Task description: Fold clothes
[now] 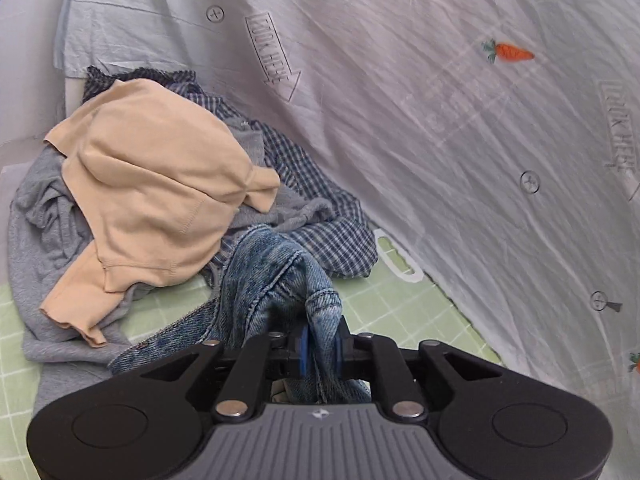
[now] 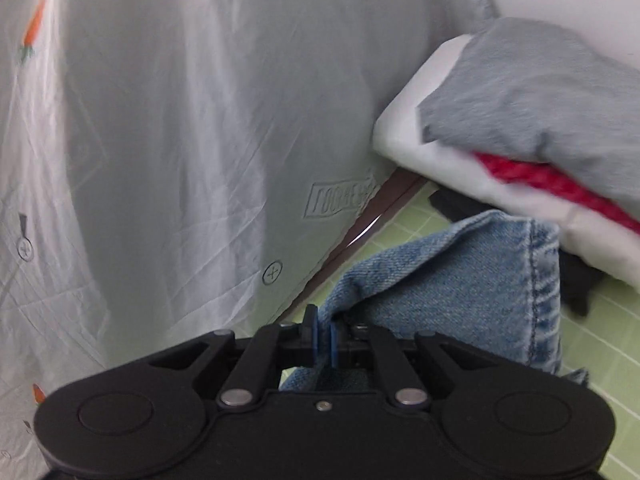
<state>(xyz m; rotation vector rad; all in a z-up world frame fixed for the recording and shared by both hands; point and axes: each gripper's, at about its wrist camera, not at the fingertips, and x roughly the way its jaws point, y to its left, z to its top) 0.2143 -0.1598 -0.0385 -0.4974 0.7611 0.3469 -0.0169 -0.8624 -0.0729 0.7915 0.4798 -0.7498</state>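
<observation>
My left gripper (image 1: 320, 350) is shut on a bunched fold of a blue denim garment (image 1: 264, 280), which trails left over the green checked surface (image 1: 376, 304). My right gripper (image 2: 323, 340) is shut on another edge of the blue denim garment (image 2: 452, 280); its hemmed edge hangs to the right of the jaws. Behind the left gripper lies a heap of clothes: a peach top (image 1: 160, 184) on top, a grey knit garment (image 1: 44, 232) and a blue plaid shirt (image 1: 320, 216) beneath.
A white sheet with carrot prints and "LOOK HERE" marks (image 1: 460, 120) hangs close on the right of the left view and fills the left of the right wrist view (image 2: 180, 120). A stack of folded grey (image 2: 540, 92), red and white items sits at the right.
</observation>
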